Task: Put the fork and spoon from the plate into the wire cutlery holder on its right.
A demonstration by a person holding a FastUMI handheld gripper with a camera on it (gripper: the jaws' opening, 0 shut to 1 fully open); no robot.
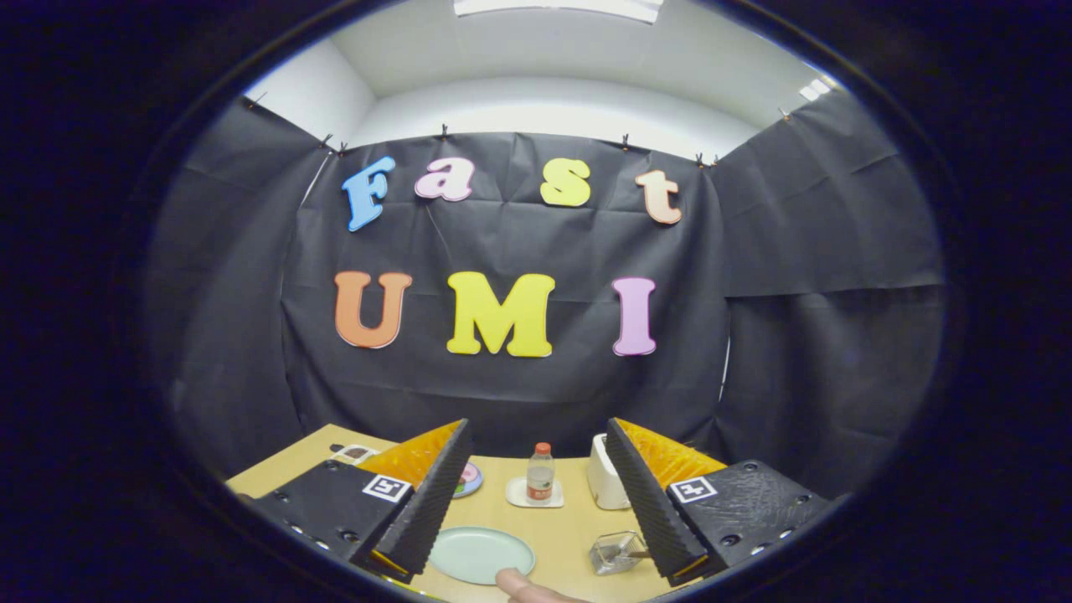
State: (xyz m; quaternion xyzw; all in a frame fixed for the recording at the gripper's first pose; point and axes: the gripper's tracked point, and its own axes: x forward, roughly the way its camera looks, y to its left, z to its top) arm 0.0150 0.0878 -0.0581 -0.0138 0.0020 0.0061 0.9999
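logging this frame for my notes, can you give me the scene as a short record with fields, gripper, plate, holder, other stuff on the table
gripper: gripper, fingers wide apart, holding nothing, raised above the table
plate: pale green plate between the fingers, near edge of table; no cutlery visible on it
holder: wire cutlery holder right of the plate, by the right finger; seems to hold utensils
beyond fingers: small bottle on a white coaster, white container
person: fingertip at the plate's near rim
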